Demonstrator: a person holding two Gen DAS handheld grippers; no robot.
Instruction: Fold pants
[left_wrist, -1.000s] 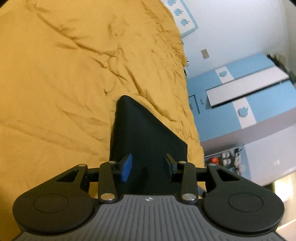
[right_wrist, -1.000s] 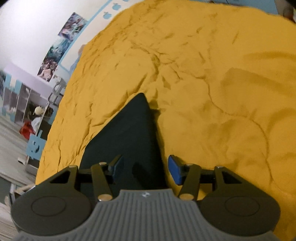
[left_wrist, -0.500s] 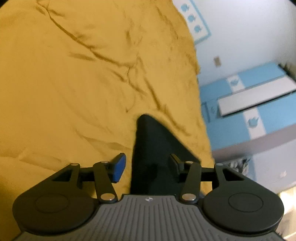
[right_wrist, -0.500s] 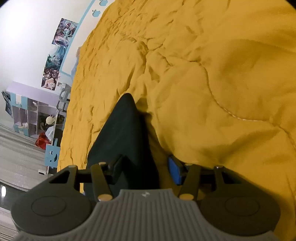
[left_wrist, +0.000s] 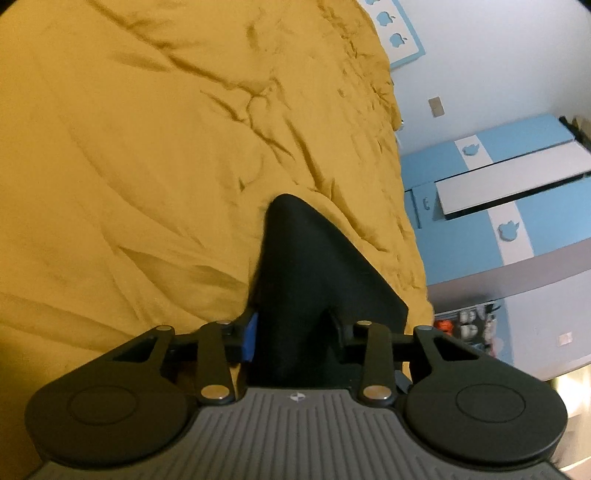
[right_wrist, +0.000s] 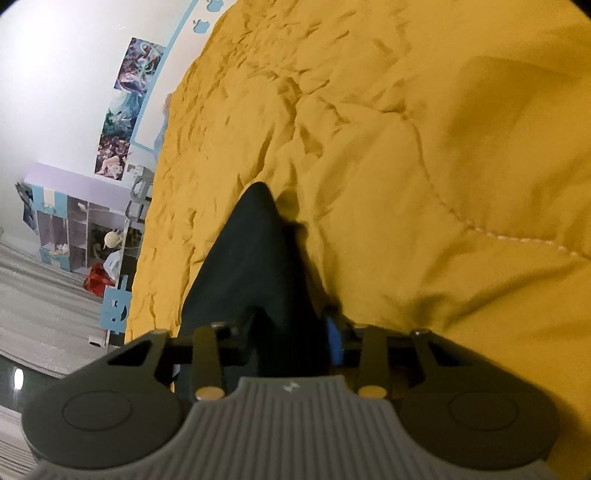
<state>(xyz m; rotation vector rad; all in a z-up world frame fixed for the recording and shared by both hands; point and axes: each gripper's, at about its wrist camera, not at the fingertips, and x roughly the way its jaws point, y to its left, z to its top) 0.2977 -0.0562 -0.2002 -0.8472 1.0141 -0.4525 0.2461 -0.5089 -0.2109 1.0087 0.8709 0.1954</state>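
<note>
Black pants (left_wrist: 310, 273) lie on a mustard-yellow bedspread (left_wrist: 147, 147). In the left wrist view the cloth runs from a pointed corner back between the fingers of my left gripper (left_wrist: 293, 332), whose jaws stand apart around the cloth. In the right wrist view the same black pants (right_wrist: 251, 266) run back between the fingers of my right gripper (right_wrist: 291, 332), whose jaws stand narrowly apart on either side of the cloth. The cloth hides the pad faces.
The bedspread (right_wrist: 406, 147) fills most of both views. A blue and white cabinet (left_wrist: 498, 192) stands past the bed's right edge. A purple shelf unit (right_wrist: 74, 221) and wall posters (right_wrist: 129, 107) stand past the bed's left edge.
Both grippers have moved forward over the pants, so the black cloth now sits between each pair of fingers. The finger gaps have narrowed around the cloth.
</note>
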